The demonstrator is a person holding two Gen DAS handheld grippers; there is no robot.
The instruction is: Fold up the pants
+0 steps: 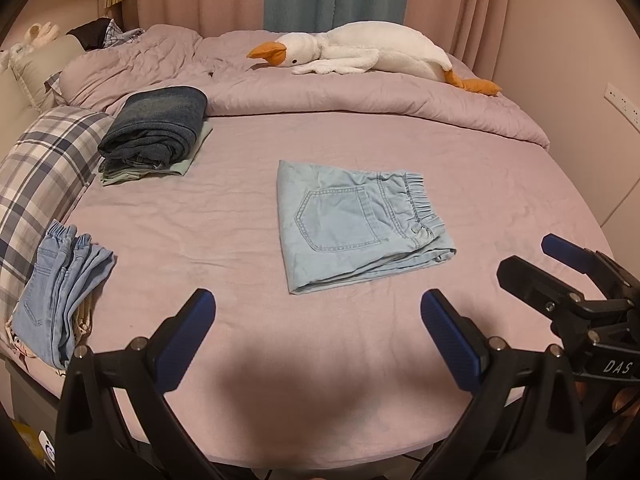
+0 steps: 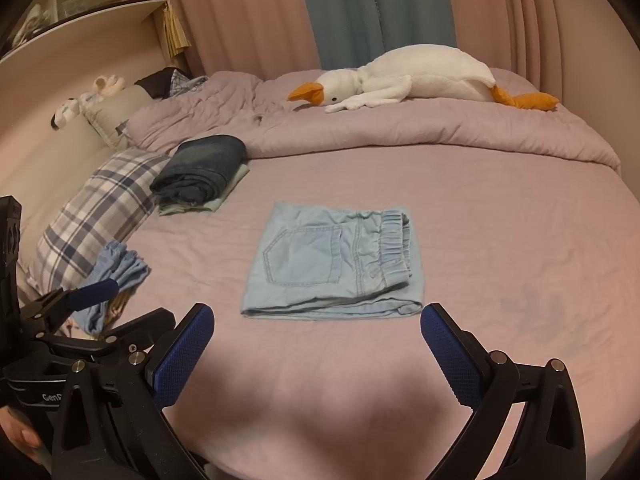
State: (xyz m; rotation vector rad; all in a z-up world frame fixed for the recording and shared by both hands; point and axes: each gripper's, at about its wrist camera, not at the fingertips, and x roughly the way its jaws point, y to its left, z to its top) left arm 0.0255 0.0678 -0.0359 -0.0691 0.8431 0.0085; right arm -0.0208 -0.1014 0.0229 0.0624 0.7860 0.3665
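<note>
Light blue denim pants lie folded into a compact rectangle on the pink bed sheet, back pocket up, elastic waistband to the right. They also show in the right wrist view. My left gripper is open and empty, held above the sheet just short of the pants' near edge. My right gripper is open and empty, also just short of the near edge. The right gripper shows at the right of the left wrist view. The left gripper shows at the left of the right wrist view.
Folded dark jeans on a pale green garment sit at the far left. Another light blue pair lies at the left edge beside a plaid pillow. A plush goose lies on the bunched duvet at the back.
</note>
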